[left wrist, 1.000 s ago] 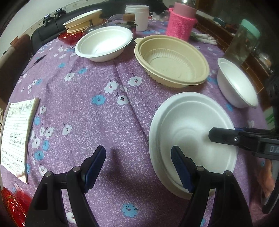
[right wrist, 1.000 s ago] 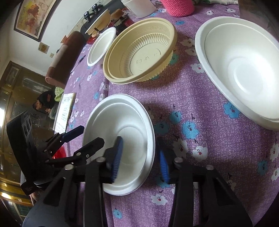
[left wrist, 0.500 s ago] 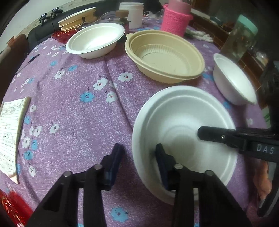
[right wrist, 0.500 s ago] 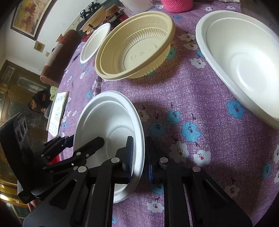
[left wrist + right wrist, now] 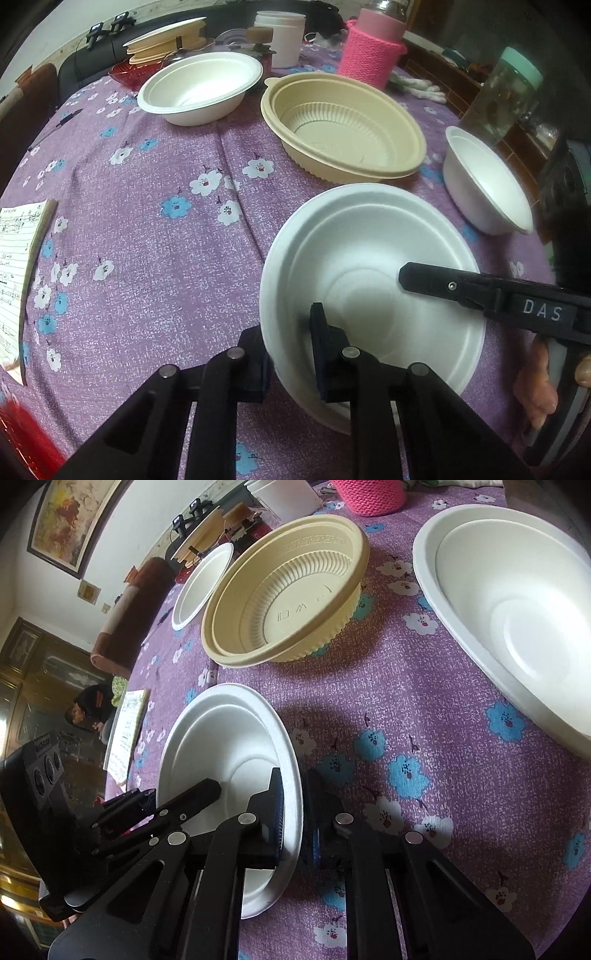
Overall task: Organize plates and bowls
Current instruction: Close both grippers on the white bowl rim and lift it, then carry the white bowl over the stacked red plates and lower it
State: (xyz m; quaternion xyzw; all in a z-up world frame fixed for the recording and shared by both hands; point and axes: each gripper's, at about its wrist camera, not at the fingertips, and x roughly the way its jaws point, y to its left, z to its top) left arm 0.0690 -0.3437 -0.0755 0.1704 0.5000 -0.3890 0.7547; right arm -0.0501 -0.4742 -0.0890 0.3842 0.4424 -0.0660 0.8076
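A small white bowl (image 5: 369, 280) sits near the table's front edge; it also shows in the right wrist view (image 5: 229, 746). My left gripper (image 5: 291, 347) is shut on its near-left rim. My right gripper (image 5: 295, 812) is shut on its opposite rim and shows as a black finger in the left wrist view (image 5: 480, 291). A tan ribbed bowl (image 5: 343, 125) stands behind it, also in the right wrist view (image 5: 288, 590). One white bowl (image 5: 201, 86) is at the far left, another (image 5: 487, 184) at the right (image 5: 517, 602).
A purple flowered cloth (image 5: 147, 221) covers the table. A pink knitted cup sleeve (image 5: 371, 55), a white jar (image 5: 280, 37), stacked plates (image 5: 166, 40) and a glass jar (image 5: 506, 96) stand at the back. A notepad (image 5: 18, 269) lies at the left edge.
Both grippers have closed from open onto opposite rims of the small white bowl. The left gripper moved right onto the rim.
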